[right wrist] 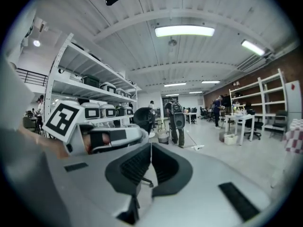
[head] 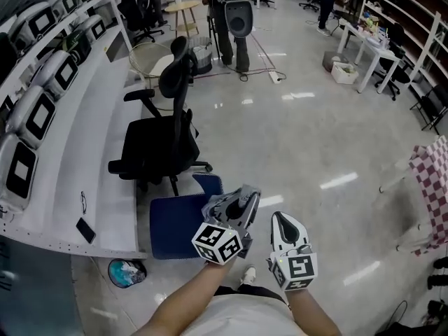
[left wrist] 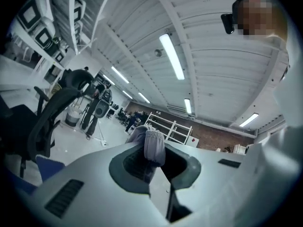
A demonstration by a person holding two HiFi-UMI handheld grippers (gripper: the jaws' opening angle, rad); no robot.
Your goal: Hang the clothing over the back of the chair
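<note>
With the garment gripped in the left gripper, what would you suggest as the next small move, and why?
Probably move the left gripper forward-left toward the black office chair, lifting it to clear the backrest. Its fingers are shut on the grey garment, the chair stands apart ahead, and nothing hangs over its backrest yet.

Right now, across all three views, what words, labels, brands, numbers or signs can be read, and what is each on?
None: no text is readable in any view.
Square markers: black-and-white patterns, not letters.
White units on the shelving: dark panels, any print too small to read.
</note>
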